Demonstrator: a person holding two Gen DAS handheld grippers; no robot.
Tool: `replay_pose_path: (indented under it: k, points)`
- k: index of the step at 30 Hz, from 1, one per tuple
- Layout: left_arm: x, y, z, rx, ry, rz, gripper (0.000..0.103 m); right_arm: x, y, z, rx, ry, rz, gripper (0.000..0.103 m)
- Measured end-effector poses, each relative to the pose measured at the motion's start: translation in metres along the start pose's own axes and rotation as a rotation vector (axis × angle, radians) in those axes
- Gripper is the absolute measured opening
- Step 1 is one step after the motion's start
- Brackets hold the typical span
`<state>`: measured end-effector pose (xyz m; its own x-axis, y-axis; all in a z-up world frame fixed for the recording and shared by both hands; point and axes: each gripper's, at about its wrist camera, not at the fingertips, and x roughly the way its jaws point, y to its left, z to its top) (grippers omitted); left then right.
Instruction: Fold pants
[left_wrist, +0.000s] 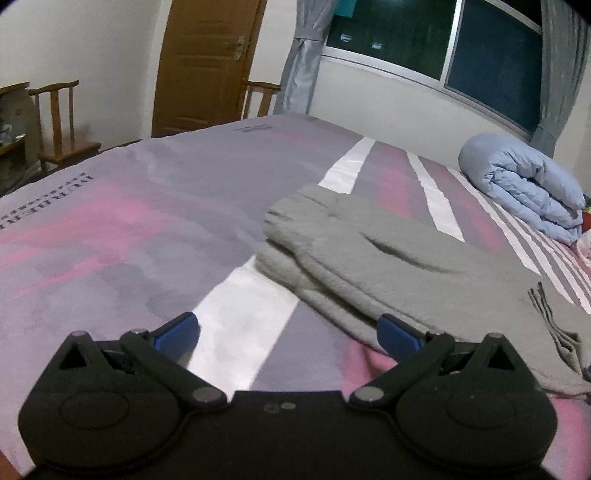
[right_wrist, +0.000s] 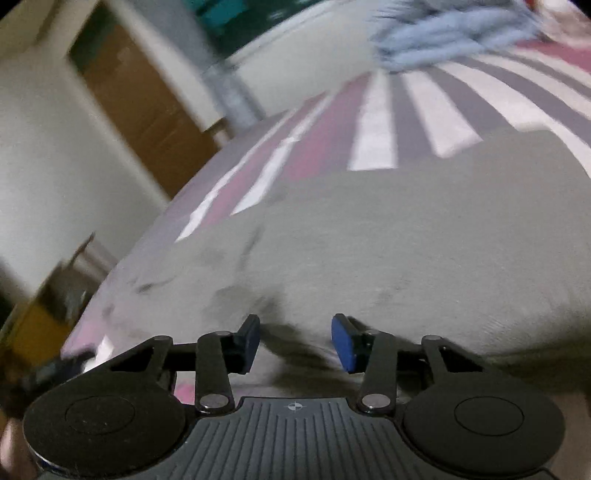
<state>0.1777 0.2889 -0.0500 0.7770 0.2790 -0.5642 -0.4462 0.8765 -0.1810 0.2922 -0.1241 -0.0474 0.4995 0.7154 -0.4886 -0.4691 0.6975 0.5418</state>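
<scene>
Grey pants (left_wrist: 388, 254) lay folded on the striped bedspread (left_wrist: 129, 229), right of centre, near a rolled blue quilt (left_wrist: 524, 188). Left gripper (left_wrist: 288, 332) stood wide apart, holding nothing; right gripper (right_wrist: 295, 341) hovered parted over the cloth, gripping nothing.

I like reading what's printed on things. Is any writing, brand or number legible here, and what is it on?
"DURBER...", upside down and cut off: large dark letters on the bedsheet, left side.
Smaller line beneath it: too blurred to read.
Dark printed mark near the bedsheet's far edge: too small to read.
Right wrist view: no readable text.
</scene>
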Motion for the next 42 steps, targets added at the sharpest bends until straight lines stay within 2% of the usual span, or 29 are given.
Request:
replay_pose_path:
  k: [2,5,7,8,9,10,14,17,18,20,22,25,28,31,37,39,42]
  points:
    - [0.004,-0.006,0.003,0.015,-0.005,0.009,0.097,-0.020,-0.013,0.007,0.002,-0.074,-0.067,0.045]
    - [0.013,-0.009,0.014,0.032,-0.017,0.057,0.097,-0.049,-0.041,0.018,0.023,-0.169,-0.261,0.045]
    - [0.021,-0.009,0.022,0.018,-0.006,0.058,0.097,-0.057,-0.058,0.022,0.028,-0.173,-0.406,0.045]
    - [0.028,-0.010,0.026,0.013,0.008,0.056,0.097,-0.054,-0.067,0.021,0.042,-0.142,-0.442,0.045]
    - [0.034,-0.011,0.028,0.012,0.028,0.054,0.097,-0.046,-0.078,0.018,0.062,-0.082,-0.450,0.045]
    - [0.040,-0.012,0.030,0.008,0.050,0.051,0.097,-0.041,-0.084,0.016,0.059,-0.062,-0.446,0.045]
    - [0.048,-0.017,0.032,0.035,0.058,0.056,0.097,-0.041,-0.082,0.039,0.039,-0.146,-0.427,0.045]
    - [0.052,-0.020,0.031,0.044,0.067,0.058,0.097,-0.025,-0.096,0.070,0.055,-0.170,-0.444,0.045]
    - [0.052,-0.020,0.031,0.047,0.069,0.060,0.097,-0.014,-0.104,0.078,0.053,-0.148,-0.465,0.045]
    - [0.053,-0.020,0.030,0.043,0.073,0.062,0.097,0.009,-0.121,0.085,0.095,-0.020,-0.465,0.045]
    - [0.052,-0.020,0.029,0.031,0.071,0.060,0.097,-0.008,-0.118,0.085,0.084,-0.080,-0.441,0.045]
    - [0.053,-0.020,0.028,0.026,0.073,0.051,0.097,-0.037,-0.107,0.068,0.045,-0.185,-0.403,0.045]
    - [0.051,-0.021,0.027,0.008,0.084,0.004,0.097,-0.061,-0.104,0.048,0.035,-0.230,-0.383,0.045]
    - [0.052,-0.018,0.025,-0.043,0.109,-0.060,0.095,-0.082,-0.103,0.026,0.054,-0.249,-0.400,0.045]
    - [0.057,-0.004,0.018,-0.194,0.123,-0.147,0.093,-0.116,-0.108,0.013,0.151,-0.297,-0.422,0.045]
    - [0.059,0.008,0.015,-0.294,0.117,-0.218,0.093,-0.125,-0.109,0.011,0.181,-0.324,-0.420,0.046]
    - [0.067,0.029,0.011,-0.457,0.112,-0.321,0.092,-0.128,-0.113,0.009,0.204,-0.333,-0.430,0.058]
